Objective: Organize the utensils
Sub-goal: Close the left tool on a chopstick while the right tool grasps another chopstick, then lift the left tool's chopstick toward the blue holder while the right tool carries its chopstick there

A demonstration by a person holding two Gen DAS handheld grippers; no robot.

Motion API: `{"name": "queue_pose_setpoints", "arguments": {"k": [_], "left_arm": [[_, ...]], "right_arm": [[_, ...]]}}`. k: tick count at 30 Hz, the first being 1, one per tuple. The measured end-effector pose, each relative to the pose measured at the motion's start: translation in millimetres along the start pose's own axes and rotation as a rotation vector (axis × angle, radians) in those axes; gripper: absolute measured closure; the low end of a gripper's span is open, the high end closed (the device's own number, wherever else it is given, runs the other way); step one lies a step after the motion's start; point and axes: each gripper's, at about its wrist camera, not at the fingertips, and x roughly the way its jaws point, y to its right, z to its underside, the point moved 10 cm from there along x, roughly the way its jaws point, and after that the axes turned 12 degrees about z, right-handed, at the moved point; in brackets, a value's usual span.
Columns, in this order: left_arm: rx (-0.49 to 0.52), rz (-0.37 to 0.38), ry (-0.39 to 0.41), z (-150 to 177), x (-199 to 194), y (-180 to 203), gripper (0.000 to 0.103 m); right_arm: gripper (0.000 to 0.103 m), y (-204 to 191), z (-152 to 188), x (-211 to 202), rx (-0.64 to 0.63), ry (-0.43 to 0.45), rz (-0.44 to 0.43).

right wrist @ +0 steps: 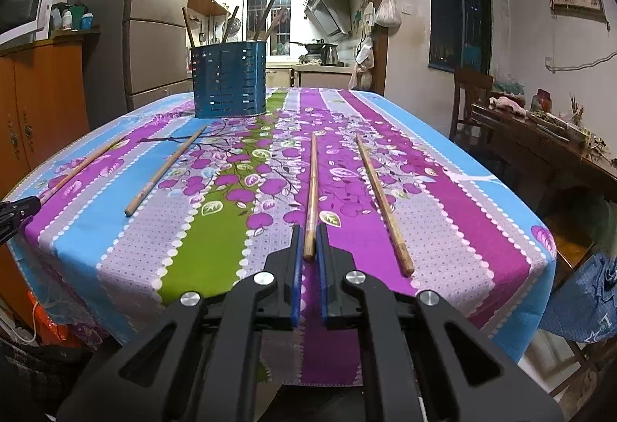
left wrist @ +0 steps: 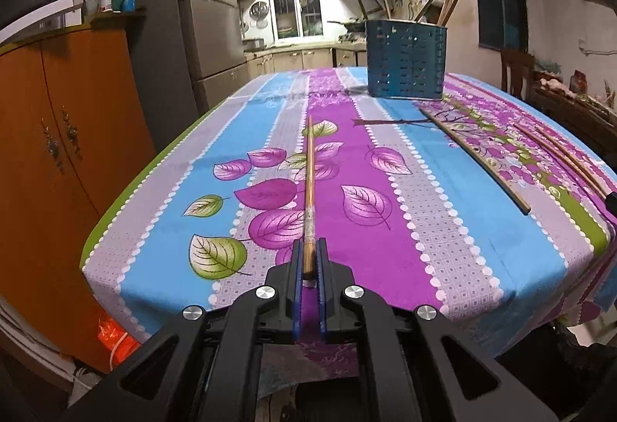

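Observation:
Wooden chopsticks lie on a floral tablecloth. In the left wrist view my left gripper (left wrist: 309, 248) is shut on the near end of one chopstick (left wrist: 309, 183), which points away along the table. In the right wrist view my right gripper (right wrist: 307, 235) is shut on the near end of another chopstick (right wrist: 312, 183). A second chopstick (right wrist: 383, 204) lies just right of it, and two more (right wrist: 166, 171) (right wrist: 83, 165) lie to the left. A blue perforated utensil holder (right wrist: 228, 79) with several sticks in it stands at the far end; it also shows in the left wrist view (left wrist: 405, 59).
The table (right wrist: 482, 229) drops off at the near and right edges. An orange cabinet (left wrist: 58, 152) stands left, a fridge (left wrist: 212, 17) behind. A dark wooden side table (right wrist: 547, 140) and a chair (right wrist: 470, 94) stand right. The left gripper's tip (right wrist: 17, 210) shows at the left edge.

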Motion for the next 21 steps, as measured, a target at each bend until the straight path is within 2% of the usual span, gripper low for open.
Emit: {"name": "queue_pose_setpoints", "arguments": {"k": [21], "left_arm": [[0.008,-0.03,-0.055,-0.8,-1.7,4.5,0.096]], "right_arm": [[0.098,3.4,-10.0,-16.6,-0.011,0.047,-0.021]]}}
